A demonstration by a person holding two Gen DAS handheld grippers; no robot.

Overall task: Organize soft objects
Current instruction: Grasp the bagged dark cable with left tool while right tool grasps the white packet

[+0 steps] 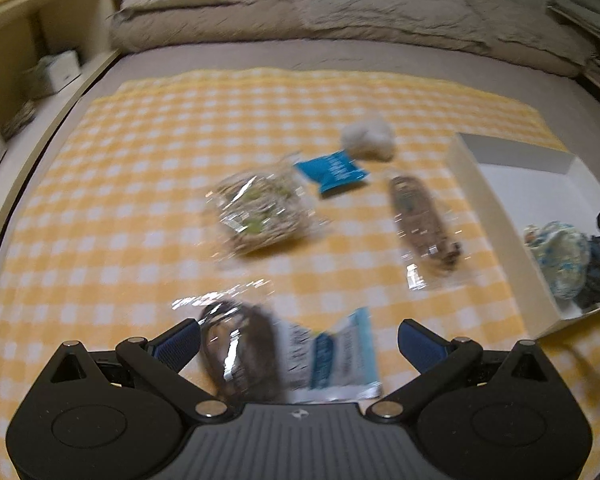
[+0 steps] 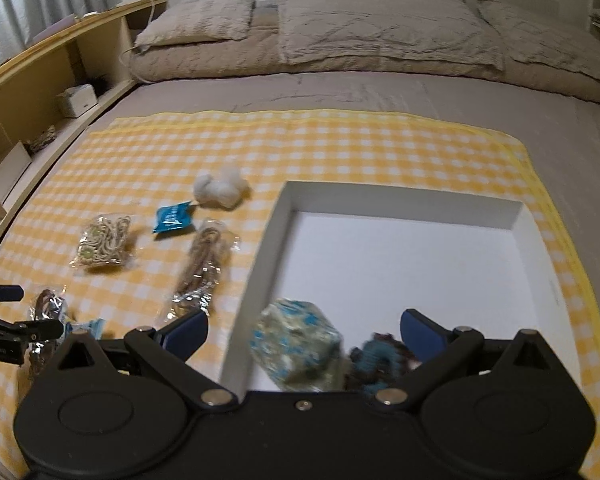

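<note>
On a bed, a yellow checked cloth (image 2: 340, 148) carries the soft things. From the left: the left tongs (image 1: 298, 340) are spread wide, hovering over a dark cord bundle in clear wrap (image 1: 242, 350) and a white-and-blue packet (image 1: 336, 360), neither gripped. Further on lie a pale rope bundle in a clear bag (image 2: 104, 242), a small blue packet (image 2: 173, 218), a brown rope bundle (image 2: 202, 266) and white cotton balls (image 2: 220, 189), all apart from one another. To the right sits a white box (image 2: 400, 200). Inside its near corner rest a blue-speckled sponge block (image 2: 296, 344) and dark blue yarn (image 2: 376, 360), just beside each other. The right tongs (image 2: 304, 332) hang above them, spread, holding nothing.
</note>
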